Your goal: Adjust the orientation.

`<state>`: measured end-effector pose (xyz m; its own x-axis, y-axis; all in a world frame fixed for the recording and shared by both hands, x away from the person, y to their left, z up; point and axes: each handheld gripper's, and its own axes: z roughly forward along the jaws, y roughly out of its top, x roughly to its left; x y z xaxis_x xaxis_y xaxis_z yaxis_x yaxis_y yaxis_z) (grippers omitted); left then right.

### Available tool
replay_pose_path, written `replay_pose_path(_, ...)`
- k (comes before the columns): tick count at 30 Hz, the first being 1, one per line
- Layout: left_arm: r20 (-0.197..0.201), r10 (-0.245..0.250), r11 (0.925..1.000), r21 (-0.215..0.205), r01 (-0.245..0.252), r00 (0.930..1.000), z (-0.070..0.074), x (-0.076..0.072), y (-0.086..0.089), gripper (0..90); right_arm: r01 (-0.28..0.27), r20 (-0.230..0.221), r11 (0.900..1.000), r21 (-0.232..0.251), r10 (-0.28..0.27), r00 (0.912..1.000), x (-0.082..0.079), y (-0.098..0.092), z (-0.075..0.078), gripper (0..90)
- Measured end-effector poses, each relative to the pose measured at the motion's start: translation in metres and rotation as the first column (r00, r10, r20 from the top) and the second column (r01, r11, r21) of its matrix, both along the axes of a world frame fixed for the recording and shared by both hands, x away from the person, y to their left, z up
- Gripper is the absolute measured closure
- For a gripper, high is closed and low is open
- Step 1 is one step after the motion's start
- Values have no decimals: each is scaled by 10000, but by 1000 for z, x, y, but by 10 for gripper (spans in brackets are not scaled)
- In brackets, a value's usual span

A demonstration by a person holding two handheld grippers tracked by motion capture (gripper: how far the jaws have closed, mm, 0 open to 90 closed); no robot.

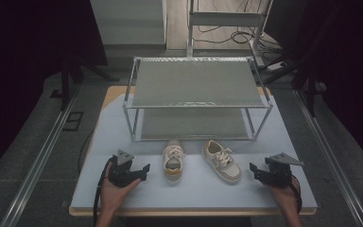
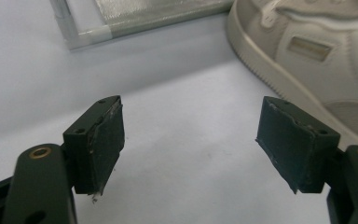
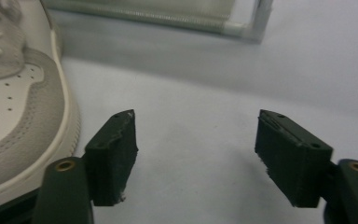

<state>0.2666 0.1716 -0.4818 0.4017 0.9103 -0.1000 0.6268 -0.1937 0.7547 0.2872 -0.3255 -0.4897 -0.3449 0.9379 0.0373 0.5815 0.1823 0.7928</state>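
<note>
Two small white-and-beige lace-up shoes stand side by side on the pale table. The left shoe (image 1: 173, 162) has its heel toward me; the right shoe (image 1: 222, 161) points its toe at the near right. My left gripper (image 1: 146, 169) rests on the table just left of the left shoe, jaws open and empty. In the left gripper view that shoe's side (image 2: 307, 56) fills the upper right beyond the gripper (image 2: 189, 140). My right gripper (image 1: 252, 169) sits right of the right shoe, open and empty. The right gripper view has the shoe's toe (image 3: 23, 107) left of the gripper (image 3: 196, 149).
A two-tier metal shelf rack (image 1: 196, 82) with mesh decks stands behind the shoes, its lower deck (image 1: 194, 124) near table level. Rack corner posts (image 2: 81, 35) (image 3: 256, 23) lie ahead of each gripper. Table edges run close to both hands. Cables lie on the floor beyond.
</note>
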Motion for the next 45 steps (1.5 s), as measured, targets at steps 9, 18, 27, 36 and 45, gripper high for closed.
replay_pose_path(9, -108, -139, 9992, -378, 135, 9998, 8, -8, 2, 267, -789, 819, 9930, 880, 717, 9941, -13, -2, 21, 454)
replay_pose_path(18, -172, -314, 9975, -640, 303, 9994, 14, -14, 2, 297, -2465, 1438, 9635, 1043, 2307, 9623, -30, 24, 48, 722)
replay_pose_path(27, -300, -425, 9967, -703, 403, 9986, 15, -14, 4, 347, -3544, 1338, 9301, 961, 3407, 9306, -32, 56, 52, 889)
replay_pose_path(36, -453, -394, 9965, -754, 360, 9982, 15, -15, 7, 348, -4166, 1112, 9050, 861, 4068, 9067, -32, 87, 47, 892)
replay_pose_path(45, -567, -375, 9958, -853, 325, 9977, 16, -17, 9, 340, -5137, 575, 8568, 444, 5111, 8576, -28, 140, 32, 891)
